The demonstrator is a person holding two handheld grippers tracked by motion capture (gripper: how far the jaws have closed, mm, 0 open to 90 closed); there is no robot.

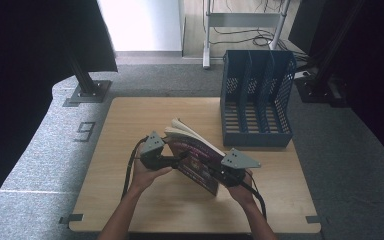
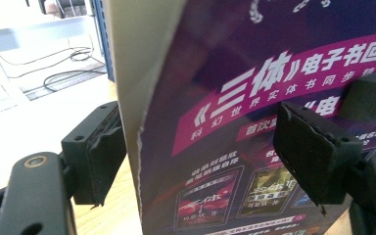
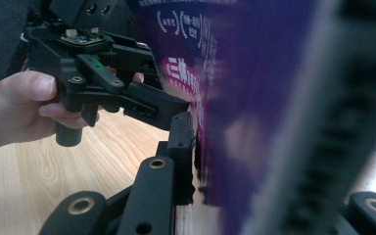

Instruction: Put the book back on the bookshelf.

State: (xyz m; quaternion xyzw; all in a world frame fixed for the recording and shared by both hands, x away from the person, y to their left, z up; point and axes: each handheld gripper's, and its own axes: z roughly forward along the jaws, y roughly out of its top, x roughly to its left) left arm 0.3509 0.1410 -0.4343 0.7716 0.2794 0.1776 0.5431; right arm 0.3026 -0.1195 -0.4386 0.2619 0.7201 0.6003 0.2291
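Two hand-held grippers meet over the table (image 1: pixel 130 200) on one book (image 1: pixel 196 161). Right hand-held gripper (image 1: pixel 214 170) is clamped on the book's purple cover near its lower edge, holding it tilted above the wood. Left hand-held gripper (image 1: pixel 182 156) straddles the spine edge, its jaws spread wide, pads not pressing. Behind, near the table's far right corner, stands one blue file rack (image 1: pixel 256 97) with three slots.

blue slotted file rack (image 1: pixel 256 100) upright at table's (image 1: pixel 130 125) far right | cables (image 1: pixel 245 35) on floor beyond
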